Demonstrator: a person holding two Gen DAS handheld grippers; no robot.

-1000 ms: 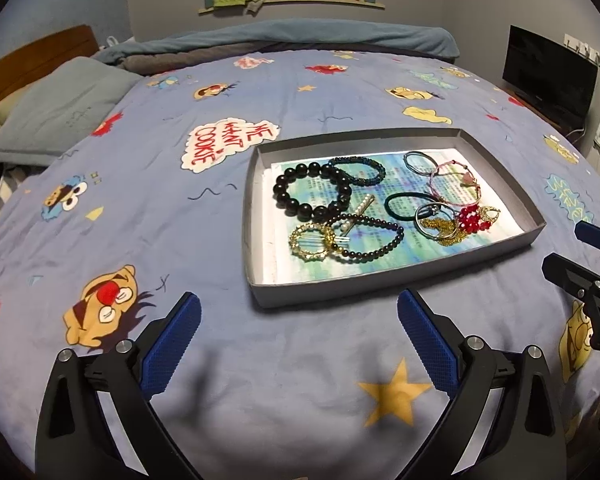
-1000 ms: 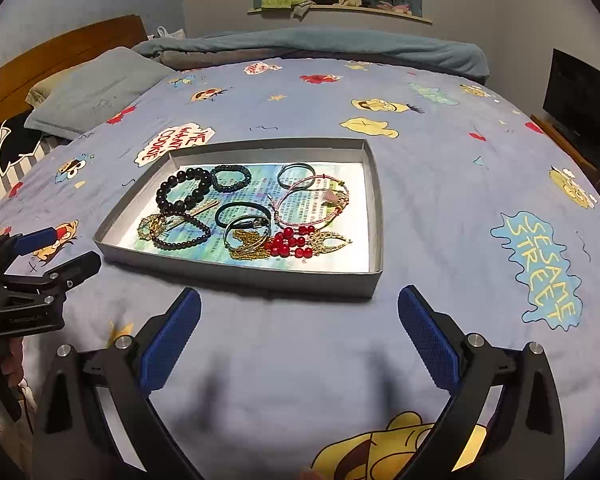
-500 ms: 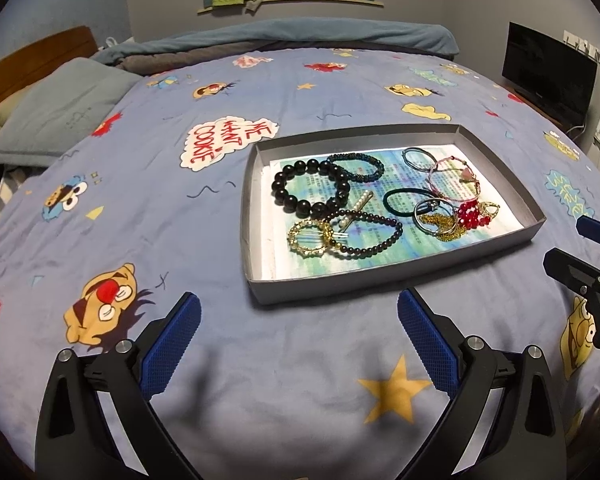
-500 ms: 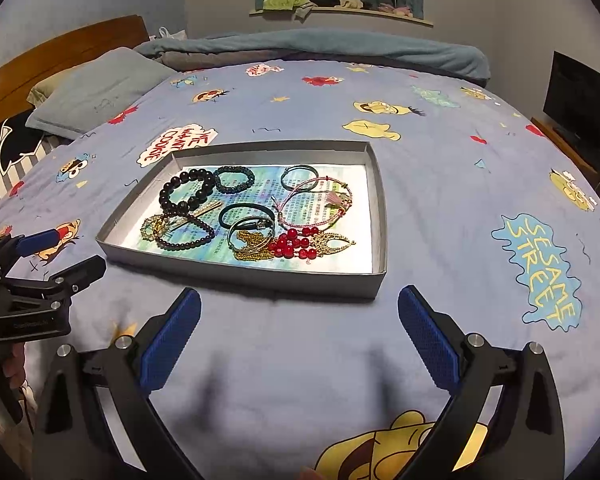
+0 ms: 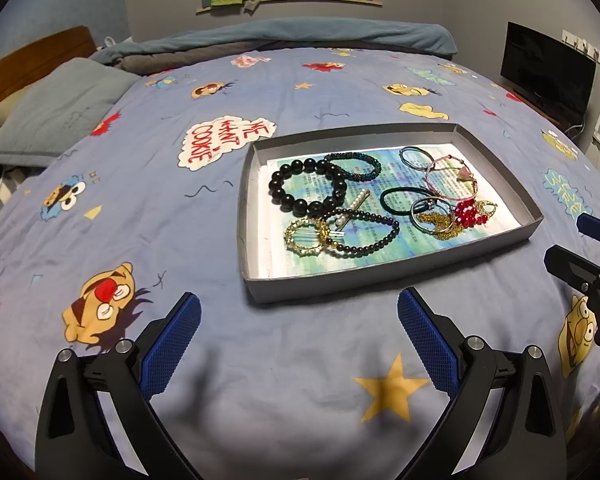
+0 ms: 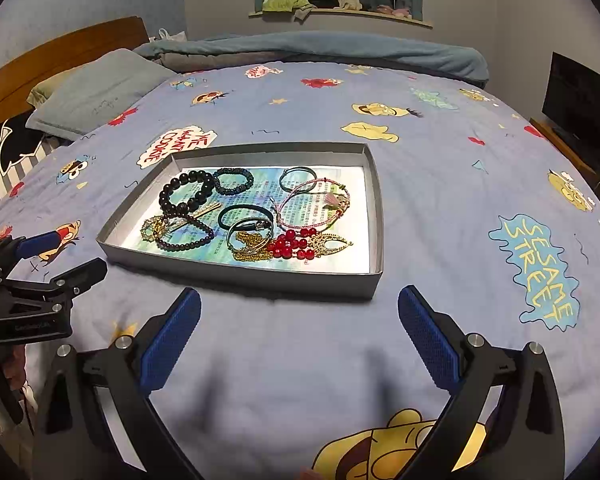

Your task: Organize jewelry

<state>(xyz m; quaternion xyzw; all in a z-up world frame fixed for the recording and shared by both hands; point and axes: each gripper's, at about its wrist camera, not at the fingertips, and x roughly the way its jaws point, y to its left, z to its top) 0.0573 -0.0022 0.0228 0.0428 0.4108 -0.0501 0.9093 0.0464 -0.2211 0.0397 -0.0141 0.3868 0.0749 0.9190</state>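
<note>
Both grippers are held wide apart and empty above the bedspread [image 5: 300,92]: the left gripper [image 5: 299,334] is seen from its own camera with blue pads spread, and the right gripper [image 6: 299,334] likewise. Each is cut off by the other's frame edge, so only part of the right gripper is caught at the right margin of the left view, and part of the left gripper at the left margin of the right view.

A shallow grey tray [image 5: 384,278] is set on the bedspread ahead of both grippers, apart from them. Inside it, on a printed paper lining, the jewelry is piled: a black bead bracelet [image 5: 306,188], a dark teal beaded bracelet [image 5: 354,166], a gold ring-shaped piece [image 5: 306,236], a string of small dark beads [image 5: 366,232], red beads [image 5: 468,214] and a pink cord bracelet [image 5: 452,178]. Toward the red beads the pieces overlap, and single chains cannot be told apart. The print on the lining is too small to be read.
</note>
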